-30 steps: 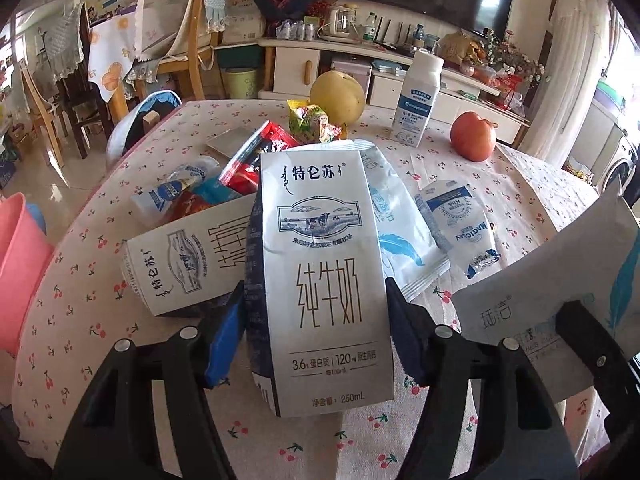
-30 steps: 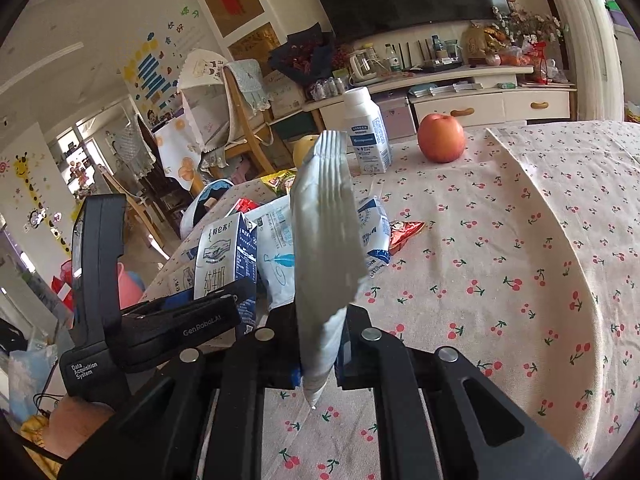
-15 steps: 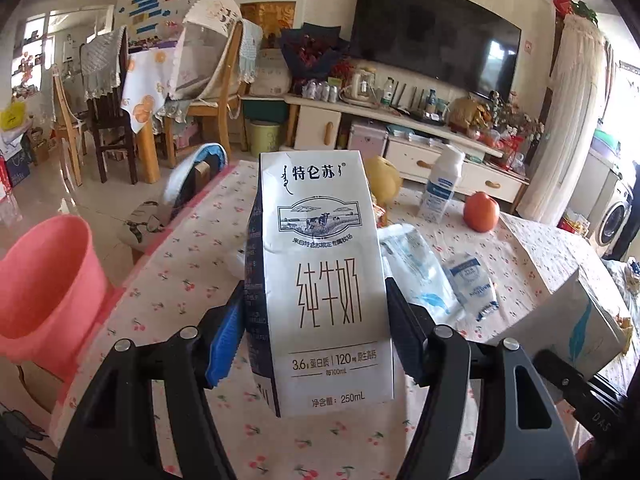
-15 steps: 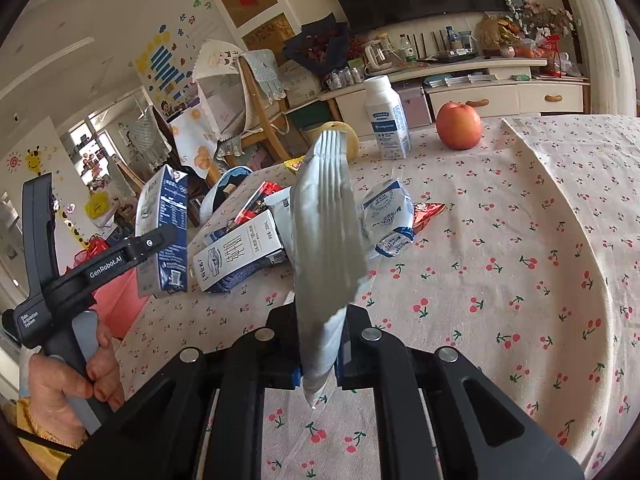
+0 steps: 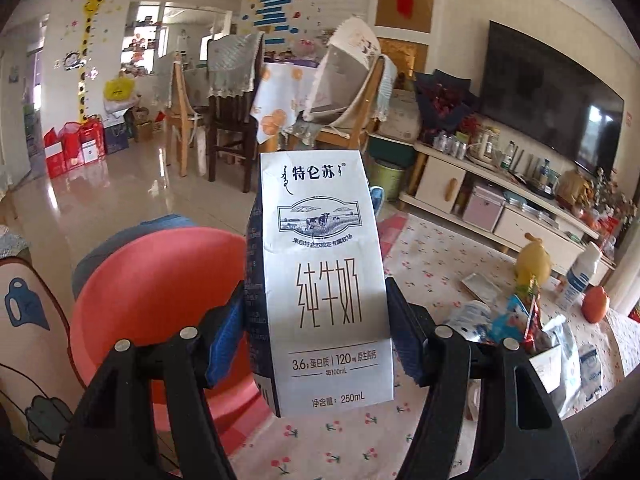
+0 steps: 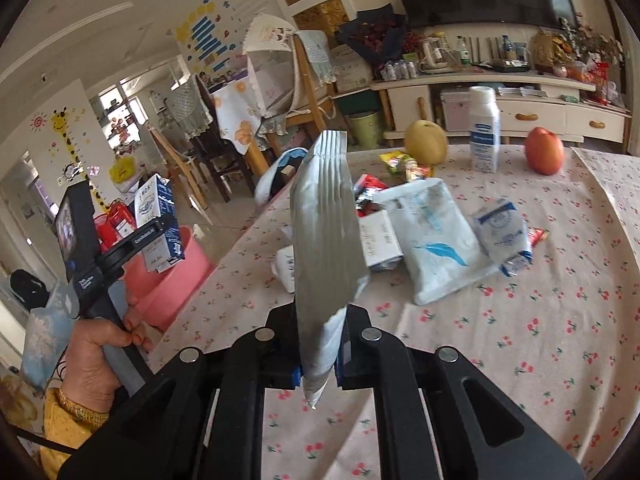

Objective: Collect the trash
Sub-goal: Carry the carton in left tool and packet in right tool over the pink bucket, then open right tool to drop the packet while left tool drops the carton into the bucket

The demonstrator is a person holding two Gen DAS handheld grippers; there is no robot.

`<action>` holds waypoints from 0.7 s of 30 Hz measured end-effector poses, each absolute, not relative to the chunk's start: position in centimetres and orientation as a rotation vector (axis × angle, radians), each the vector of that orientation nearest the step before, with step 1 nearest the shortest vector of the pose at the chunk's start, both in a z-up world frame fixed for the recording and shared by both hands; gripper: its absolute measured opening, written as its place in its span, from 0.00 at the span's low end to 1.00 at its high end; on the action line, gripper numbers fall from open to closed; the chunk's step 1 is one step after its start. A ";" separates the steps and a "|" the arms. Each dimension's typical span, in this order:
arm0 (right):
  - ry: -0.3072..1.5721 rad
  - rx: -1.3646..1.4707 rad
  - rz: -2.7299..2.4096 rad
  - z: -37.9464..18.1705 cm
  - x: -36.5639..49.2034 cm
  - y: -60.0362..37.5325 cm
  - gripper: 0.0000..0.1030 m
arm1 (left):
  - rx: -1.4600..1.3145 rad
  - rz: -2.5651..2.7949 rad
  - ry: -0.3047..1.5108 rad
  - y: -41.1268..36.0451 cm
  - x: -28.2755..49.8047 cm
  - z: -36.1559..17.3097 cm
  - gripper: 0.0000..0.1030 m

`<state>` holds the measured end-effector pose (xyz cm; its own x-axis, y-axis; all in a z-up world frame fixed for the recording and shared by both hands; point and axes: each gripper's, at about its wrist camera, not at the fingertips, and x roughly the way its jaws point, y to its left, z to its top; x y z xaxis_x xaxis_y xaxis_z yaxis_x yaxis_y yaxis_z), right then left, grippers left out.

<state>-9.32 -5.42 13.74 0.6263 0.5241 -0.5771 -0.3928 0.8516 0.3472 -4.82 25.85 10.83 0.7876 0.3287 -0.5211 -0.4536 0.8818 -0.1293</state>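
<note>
- Right now your left gripper (image 5: 316, 336) is clamped on a milk carton (image 5: 324, 280) — the blue pads press both narrow sides, and the carton stands upright with its white printed face toward the camera.
- Behind that carton, low on the left of the left wrist view, sits the pink bucket (image 5: 160, 304), on the floor just off the table's edge.
- From the right wrist view, your left hand (image 6: 100, 352) grips the tool's handle, and the carton hangs above the bucket's rim.
- Your right gripper (image 6: 318, 364) is closed tight on a flat silver-grey pouch (image 6: 326, 236); the pouch stands on edge between the jaws, its ribbed seal uppermost and its lower corner poking out beneath them.
- On the table (image 6: 540, 340), over the cherry-print cloth, more litter lies in a loose heap: a white bag with a blue feather (image 6: 436, 236), a small white packet (image 6: 502, 228) just to its right, a second milk carton (image 6: 378, 240) on its side, and red and yellow wrappers (image 6: 404, 164) behind.
- Farther back stand a white bottle (image 6: 484, 132), a yellow pear (image 6: 426, 142) and a red apple (image 6: 544, 152) — all well apart from both tools.
</note>
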 end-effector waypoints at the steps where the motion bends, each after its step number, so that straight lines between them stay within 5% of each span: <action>1: 0.719 0.185 0.555 14.2 -9.1 -3.9 0.11 | -0.265 0.443 0.512 26.7 -4.7 10.9 0.65; 21: 0.727 0.107 0.861 17.7 -1.0 22.5 0.11 | -0.539 0.537 0.597 39.1 -5.8 8.3 0.65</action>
<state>-1.00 22.50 17.69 0.4305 0.7234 -0.5398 -0.6534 0.6624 0.3666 -5.78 39.10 8.27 0.7016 0.3086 -0.6423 -0.6061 0.7324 -0.3102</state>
